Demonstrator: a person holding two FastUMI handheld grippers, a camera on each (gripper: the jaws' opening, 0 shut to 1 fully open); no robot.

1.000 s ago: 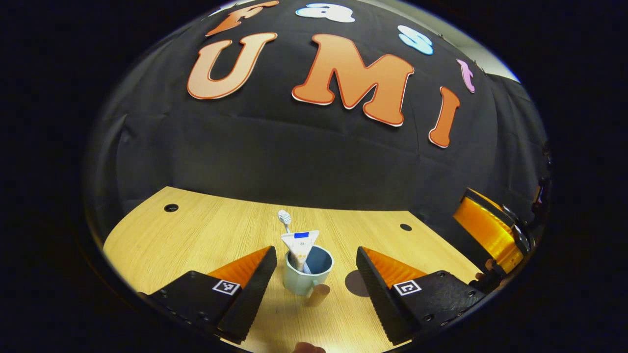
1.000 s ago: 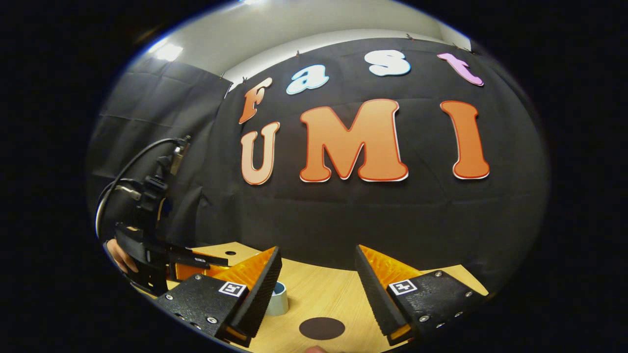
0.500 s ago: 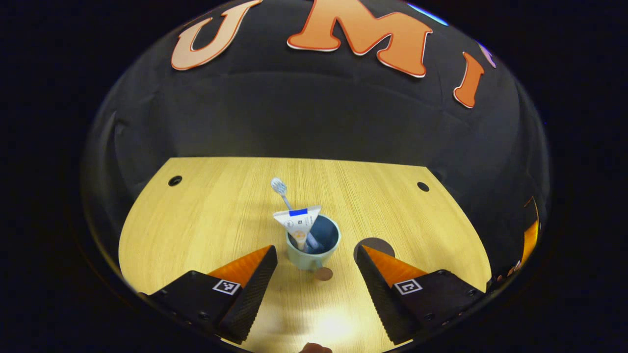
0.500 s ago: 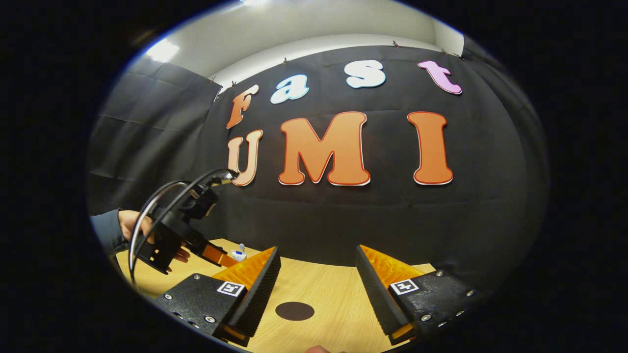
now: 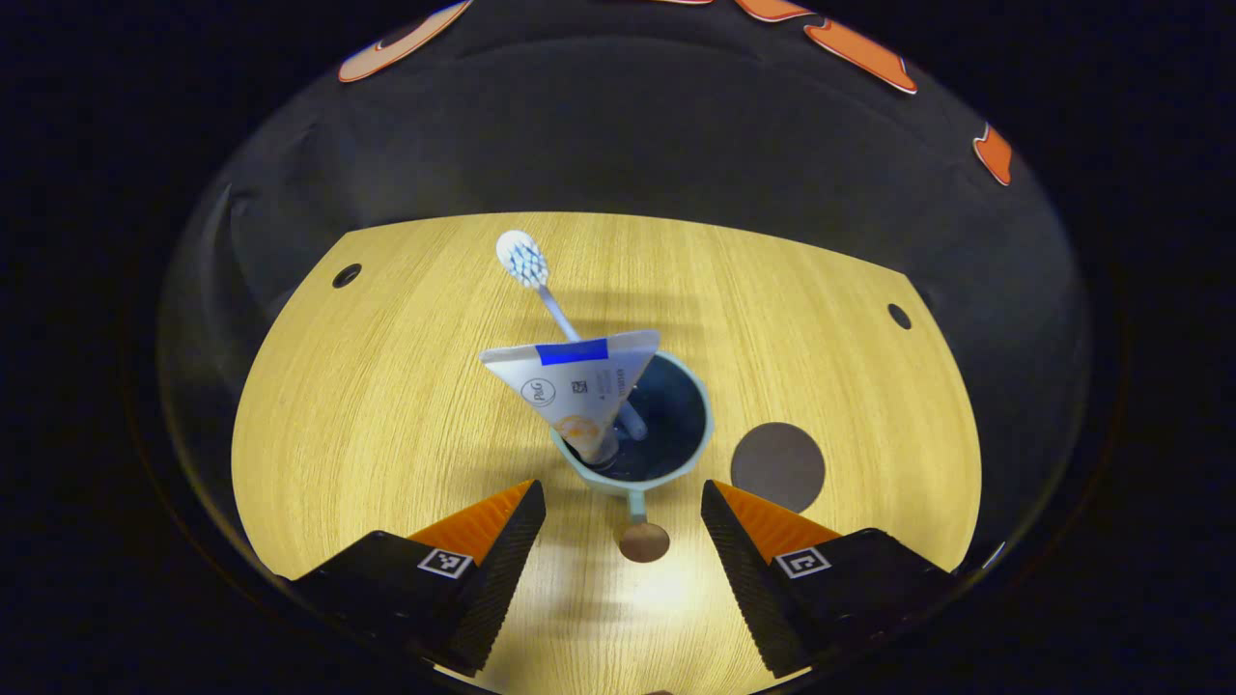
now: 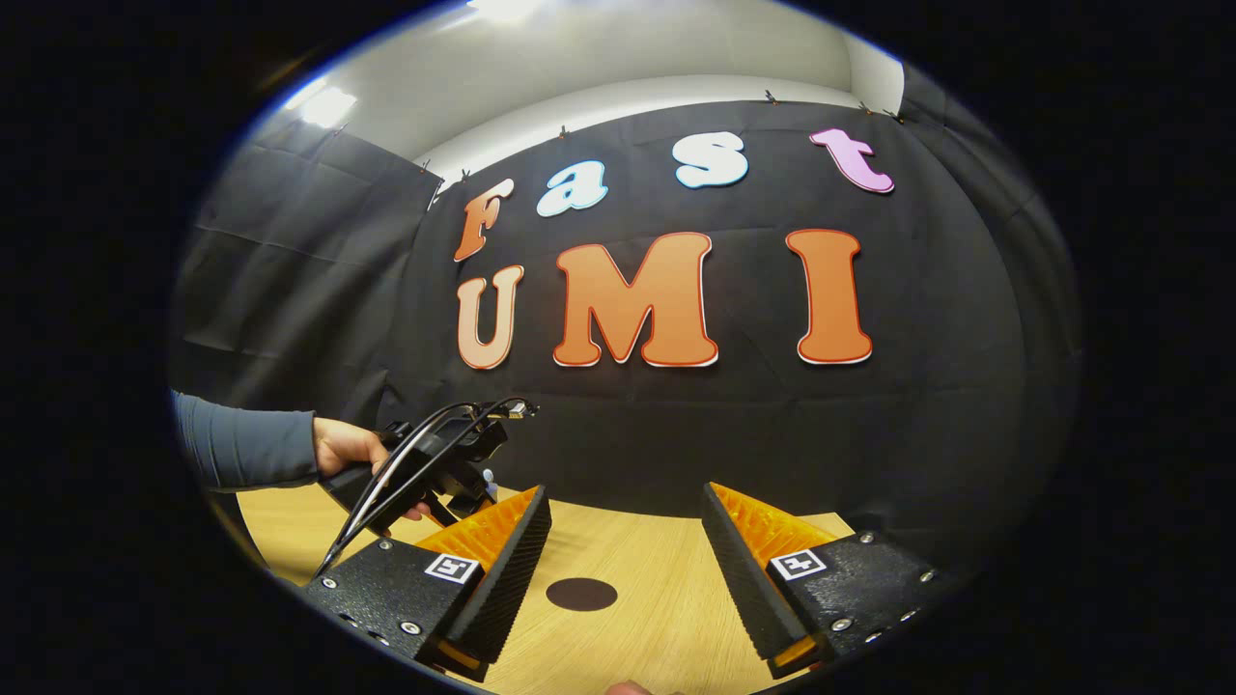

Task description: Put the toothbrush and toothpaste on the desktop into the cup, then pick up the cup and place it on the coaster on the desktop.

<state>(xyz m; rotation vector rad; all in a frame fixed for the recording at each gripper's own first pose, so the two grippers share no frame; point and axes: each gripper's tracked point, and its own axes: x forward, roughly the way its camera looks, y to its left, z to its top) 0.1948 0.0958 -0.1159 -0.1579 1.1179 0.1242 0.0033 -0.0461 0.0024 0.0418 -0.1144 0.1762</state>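
Left gripper point(image 5: 618, 502) hangs over the desk point(image 5: 386, 405), jaws wide, framing the knobbed handle point(image 5: 643, 541) of the cup point(image 5: 697, 439). Toothbrush point(image 5: 526, 265) and toothpaste point(image 5: 577, 381) both stand inside, leaning away. The coaster point(image 5: 777, 466) lies just beside the cup. Right gripper point(image 6: 623, 569) waits, jaws wide, empty. The risk, I'd say: gripping that slim handle off-centre tips the top-heavy cup and spills both.

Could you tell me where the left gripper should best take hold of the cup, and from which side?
Probably the handle: it juts from the cup toward the open left gripper and lies in line with the gap between its fingers. Come straight ahead, low. The toothpaste and toothbrush crowd the mouth from above.
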